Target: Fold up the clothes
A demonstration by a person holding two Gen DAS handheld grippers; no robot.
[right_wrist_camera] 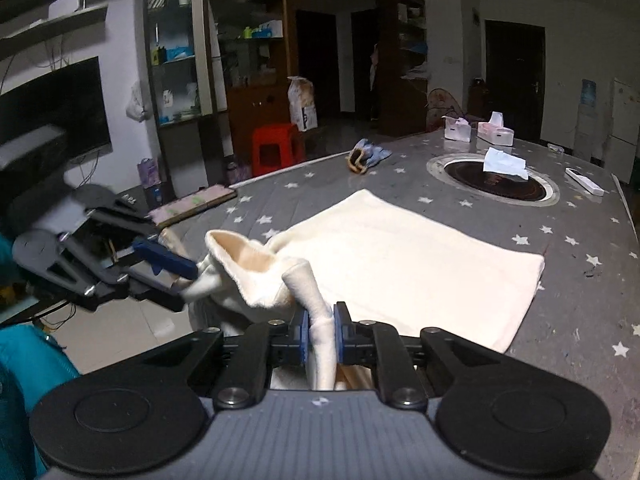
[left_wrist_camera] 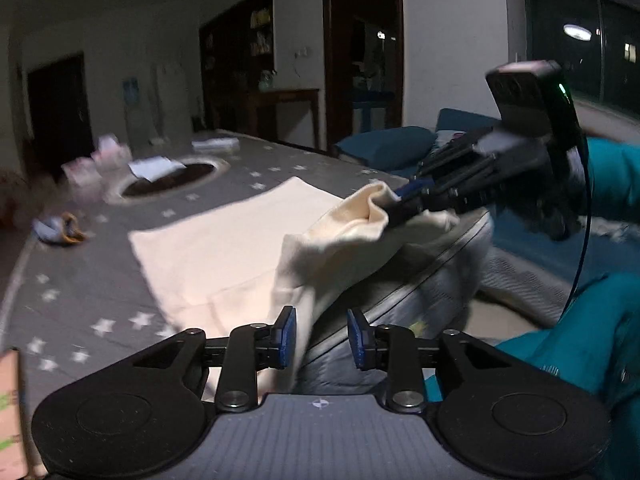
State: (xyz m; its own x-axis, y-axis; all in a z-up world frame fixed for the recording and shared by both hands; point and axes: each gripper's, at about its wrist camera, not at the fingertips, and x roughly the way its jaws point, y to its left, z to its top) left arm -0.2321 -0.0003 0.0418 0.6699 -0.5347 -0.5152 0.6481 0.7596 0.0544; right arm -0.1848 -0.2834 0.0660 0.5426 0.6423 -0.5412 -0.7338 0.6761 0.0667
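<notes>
The cream garment (right_wrist_camera: 400, 264) lies mostly flat on the star-patterned table (right_wrist_camera: 580, 320), its broad body stretching away from both grippers toward the dark round inset (right_wrist_camera: 496, 184). Its near end is lifted off the table at the near edge, bunched and partly hanging over.

The right gripper (right_wrist_camera: 321, 330) is clamped on a rolled strip of that near end, which stands up between its blue pads. The left gripper (left_wrist_camera: 322, 338) has its jaws apart, with a hanging fold of cloth passing between them and lying against the left pad only; it does not look pinched. In the right wrist view the left gripper sits to the left of the raised cloth, just beside it.

So the flat part lies straight ahead of both grippers, and the lifted end runs crosswise between them. Only the right one holds cloth, so any carry forward over the flat part would hang from one corner unless the left closes too.
</notes>
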